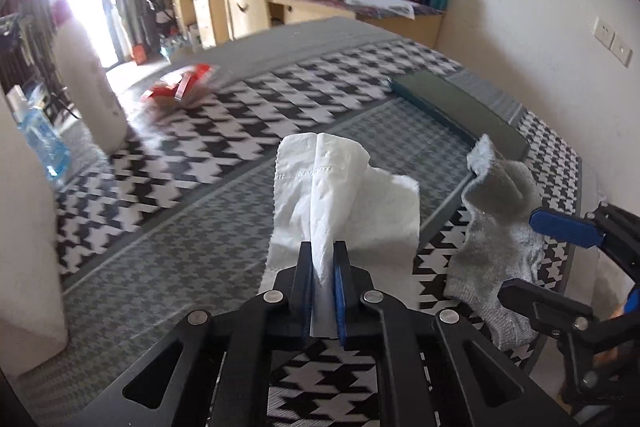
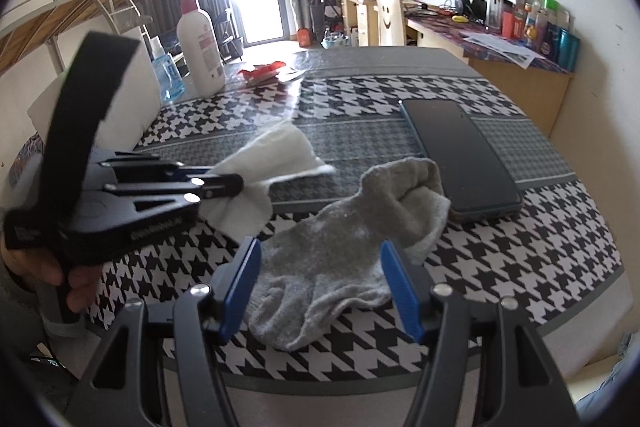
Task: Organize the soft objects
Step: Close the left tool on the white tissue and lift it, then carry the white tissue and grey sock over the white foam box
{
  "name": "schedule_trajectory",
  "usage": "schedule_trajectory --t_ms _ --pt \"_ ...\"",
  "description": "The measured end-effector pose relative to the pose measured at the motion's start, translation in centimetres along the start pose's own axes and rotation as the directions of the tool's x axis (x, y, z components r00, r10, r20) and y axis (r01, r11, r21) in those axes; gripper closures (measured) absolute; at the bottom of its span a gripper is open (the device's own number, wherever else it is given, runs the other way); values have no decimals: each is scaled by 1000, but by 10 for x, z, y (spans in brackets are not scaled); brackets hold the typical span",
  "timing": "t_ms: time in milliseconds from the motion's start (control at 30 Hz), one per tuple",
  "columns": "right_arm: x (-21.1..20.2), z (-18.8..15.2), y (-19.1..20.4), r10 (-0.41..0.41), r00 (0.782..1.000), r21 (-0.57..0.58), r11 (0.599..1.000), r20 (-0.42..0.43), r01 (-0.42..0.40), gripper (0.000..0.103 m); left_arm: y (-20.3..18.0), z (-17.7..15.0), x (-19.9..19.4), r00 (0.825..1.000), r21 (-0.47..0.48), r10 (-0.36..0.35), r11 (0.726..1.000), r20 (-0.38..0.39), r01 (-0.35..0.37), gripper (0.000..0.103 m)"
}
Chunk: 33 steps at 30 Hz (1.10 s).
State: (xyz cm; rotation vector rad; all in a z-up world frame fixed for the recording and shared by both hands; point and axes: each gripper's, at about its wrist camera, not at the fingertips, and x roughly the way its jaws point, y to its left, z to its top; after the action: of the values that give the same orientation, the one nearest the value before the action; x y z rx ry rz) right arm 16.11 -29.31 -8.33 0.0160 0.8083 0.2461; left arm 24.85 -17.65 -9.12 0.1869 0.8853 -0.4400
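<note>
The right gripper tilts down over the near end of the grey sock, jaws apart, straddling it without pressing. The sock lies crumpled on the houndstooth table, long axis running away toward the dark phone, its folded far end touching the phone. Left of it, the left gripper angles downward, jaws clamped on a white tissue that fans forward beyond them.
</note>
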Motion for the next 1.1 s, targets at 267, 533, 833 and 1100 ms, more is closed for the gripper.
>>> schedule_trajectory --t_ms 267,533,833,1100 --pt "9 2 2 -12 1000 -13 1000 -22 12 36 9 -10 -41 996 -31 16 999 86 -14 93" --pt "21 0 7 -39 998 -37 999 -55 37 36 14 -24 -61 992 -53 18 999 121 -11 93" --pt "25 0 7 -47 997 -18 999 -56 46 45 19 -32 -66 991 -75 11 997 136 -1 93" --pt "24 2 16 -21 998 -12 1000 -67 20 86 27 -42 -71 988 -89 10 996 154 4 93"
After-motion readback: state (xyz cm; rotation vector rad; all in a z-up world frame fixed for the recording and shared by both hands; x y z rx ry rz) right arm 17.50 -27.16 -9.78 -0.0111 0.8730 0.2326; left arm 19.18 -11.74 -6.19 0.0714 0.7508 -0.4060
